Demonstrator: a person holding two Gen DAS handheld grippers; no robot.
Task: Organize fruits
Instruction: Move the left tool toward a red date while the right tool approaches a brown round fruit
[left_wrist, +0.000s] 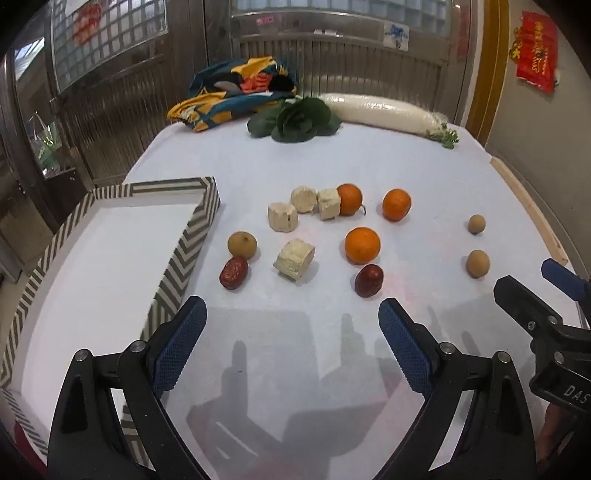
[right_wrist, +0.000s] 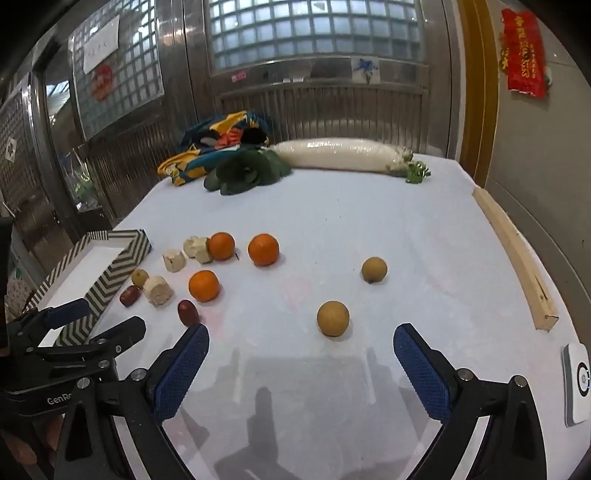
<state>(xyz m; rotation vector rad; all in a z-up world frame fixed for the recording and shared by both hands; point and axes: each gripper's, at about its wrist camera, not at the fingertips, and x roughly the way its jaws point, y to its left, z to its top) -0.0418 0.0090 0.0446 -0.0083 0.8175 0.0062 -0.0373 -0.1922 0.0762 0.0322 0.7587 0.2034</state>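
A table covered in white cloth (left_wrist: 332, 162) is seen from two gripper cameras; the left gripper (left_wrist: 291, 347) is spread wide with nothing between its blue pads, and the right gripper (right_wrist: 301, 363) is likewise spread and empty, both hovering over the near edge. Only the right view shows a white device with a round button (right_wrist: 576, 384) at the near right corner, and the full wooden strip (right_wrist: 517, 258) along the right edge; only the left view shows the wide white inside of the striped box (left_wrist: 192, 236) at the left. The fruits lie loose on the cloth, none in the box: three oranges (left_wrist: 362, 245) in the middle, three round brown fruits, one (left_wrist: 242, 244) beside the box and two (right_wrist: 332, 318) to the right, and two red dates (left_wrist: 369, 280) nearest the grippers; four pale cut chunks (left_wrist: 294, 259) are scattered among them. At the far edge lie one white radish (left_wrist: 384, 110), one leafy green (left_wrist: 295, 120) and one patterned cloth (left_wrist: 229, 96).
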